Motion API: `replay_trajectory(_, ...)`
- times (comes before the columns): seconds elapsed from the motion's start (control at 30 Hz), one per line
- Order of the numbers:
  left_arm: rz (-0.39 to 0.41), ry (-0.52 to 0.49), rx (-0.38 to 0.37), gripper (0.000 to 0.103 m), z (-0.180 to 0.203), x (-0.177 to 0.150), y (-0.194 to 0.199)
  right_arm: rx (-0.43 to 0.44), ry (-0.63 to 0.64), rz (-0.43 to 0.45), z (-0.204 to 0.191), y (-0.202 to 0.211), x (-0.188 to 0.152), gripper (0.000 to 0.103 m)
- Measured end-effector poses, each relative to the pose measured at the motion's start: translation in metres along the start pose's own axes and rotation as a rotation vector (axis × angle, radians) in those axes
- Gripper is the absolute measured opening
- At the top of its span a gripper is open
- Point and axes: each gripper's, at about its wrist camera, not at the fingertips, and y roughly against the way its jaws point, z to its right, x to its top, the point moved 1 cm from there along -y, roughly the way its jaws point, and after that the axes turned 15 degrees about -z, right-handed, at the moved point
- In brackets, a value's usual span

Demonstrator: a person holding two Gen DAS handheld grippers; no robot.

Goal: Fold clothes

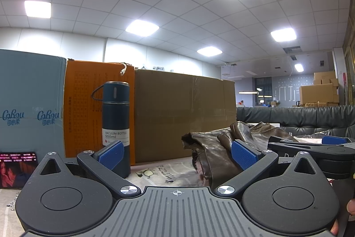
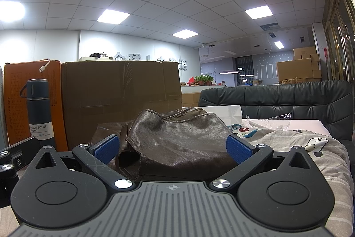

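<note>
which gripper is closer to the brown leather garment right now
Right. The right gripper has the brown leather garment filling the gap between its open fingers; the left gripper, also open, sits to the garment's left, facing the vacuum bottle.

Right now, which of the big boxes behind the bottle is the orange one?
The orange box stands directly behind the bottle, in the middle: the pale blue box is left of it, the brown cardboard box right.

Glossy dark-brown leather garment (image 2: 177, 143) on a cartoon-printed pale cloth (image 2: 310, 148); left of it, a navy white-labelled vacuum bottle (image 1: 115, 119) before an orange box (image 1: 84, 108).
</note>
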Motion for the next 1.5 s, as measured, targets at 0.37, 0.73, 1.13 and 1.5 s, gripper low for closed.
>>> replay_trajectory(0.37,-0.003,0.002,-0.003,0.103,-0.0004,0.0004,0.0000,-0.001,0.000,-0.003,0.0001,0.0001,0.0001,0.103)
replay_trajectory(0.73,-0.017,0.015,-0.014,0.103,-0.0026,-0.0001,-0.0028,0.004,0.003,-0.012,-0.0003,-0.0006,-0.0003,0.103)
replay_trajectory(1.13,-0.018,0.014,-0.015,0.103,-0.0026,0.0004,-0.0049,0.004,0.002,-0.013,0.0001,-0.0011,0.0003,0.103)
replay_trajectory(1.5,-0.012,0.002,-0.008,0.103,-0.0007,0.0005,-0.0037,0.008,-0.007,-0.007,0.0010,-0.0012,0.0002,0.103)
